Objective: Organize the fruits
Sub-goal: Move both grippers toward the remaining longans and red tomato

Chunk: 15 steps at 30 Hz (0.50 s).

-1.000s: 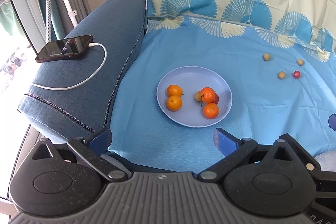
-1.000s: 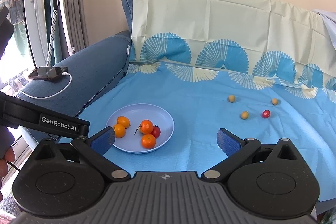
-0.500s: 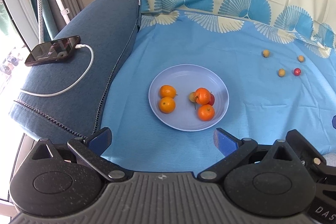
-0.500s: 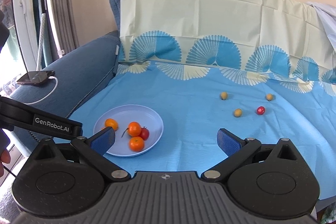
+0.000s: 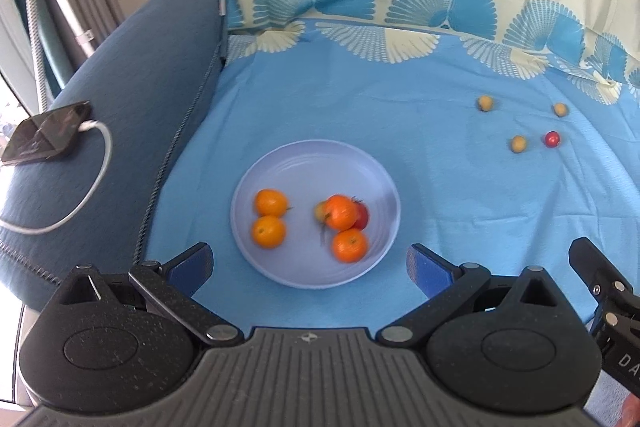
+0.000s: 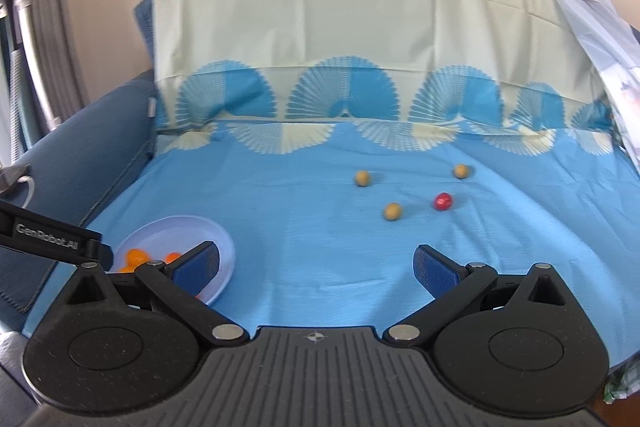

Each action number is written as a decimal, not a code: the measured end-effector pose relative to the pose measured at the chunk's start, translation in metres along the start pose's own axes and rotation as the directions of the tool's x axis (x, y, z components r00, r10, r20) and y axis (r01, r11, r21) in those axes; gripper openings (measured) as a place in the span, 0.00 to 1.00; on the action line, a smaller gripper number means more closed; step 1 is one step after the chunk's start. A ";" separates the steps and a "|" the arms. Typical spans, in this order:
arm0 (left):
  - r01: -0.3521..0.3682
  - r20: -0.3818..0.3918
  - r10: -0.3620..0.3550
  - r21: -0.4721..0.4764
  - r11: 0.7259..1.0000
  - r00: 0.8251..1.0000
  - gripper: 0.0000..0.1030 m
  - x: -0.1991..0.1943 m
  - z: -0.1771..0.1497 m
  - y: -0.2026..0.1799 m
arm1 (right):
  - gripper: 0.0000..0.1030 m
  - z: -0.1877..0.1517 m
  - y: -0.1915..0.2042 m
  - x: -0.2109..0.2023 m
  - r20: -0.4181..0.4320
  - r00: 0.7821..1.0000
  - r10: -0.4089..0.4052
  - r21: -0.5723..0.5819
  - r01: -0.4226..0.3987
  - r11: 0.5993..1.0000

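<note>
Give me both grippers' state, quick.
Left gripper: open, holding nothing, above the plate.
Right gripper: open, holding nothing, facing the loose fruits.

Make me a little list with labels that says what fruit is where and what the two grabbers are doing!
place: sofa covered by a blue sheet
plate: pale purple plate on the sheet
fruit on plate: four orange fruits, one small yellowish one, one red one
loose fruit: three small yellow fruits and one red fruit on the sheet, to the right of the plate
left gripper: open, empty, facing the plate
right gripper: open, empty, facing the loose fruit
armrest: phone with a white cable
</note>
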<state>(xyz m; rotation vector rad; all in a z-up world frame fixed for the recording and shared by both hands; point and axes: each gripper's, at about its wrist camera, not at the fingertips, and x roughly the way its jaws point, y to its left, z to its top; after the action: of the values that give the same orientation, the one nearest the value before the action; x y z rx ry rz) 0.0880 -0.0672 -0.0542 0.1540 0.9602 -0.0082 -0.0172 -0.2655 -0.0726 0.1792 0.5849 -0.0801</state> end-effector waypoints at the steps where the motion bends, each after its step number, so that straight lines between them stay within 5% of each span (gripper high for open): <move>1: 0.003 -0.001 -0.003 0.005 1.000 1.000 1.00 0.002 0.003 -0.004 | 0.99 0.001 -0.005 0.003 0.001 1.000 -0.011 0.007 0.011 1.000; 15: 0.036 -0.011 -0.035 0.078 0.996 0.999 1.00 0.051 0.051 -0.075 | 0.99 0.006 -0.068 0.057 -0.019 0.991 -0.130 0.112 0.131 0.985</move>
<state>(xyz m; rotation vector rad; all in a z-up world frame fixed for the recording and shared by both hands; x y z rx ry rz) 0.1539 -0.1448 -0.0766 0.2094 0.9727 -0.0779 0.0248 -0.3347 -0.1088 0.2513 0.6034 -0.2396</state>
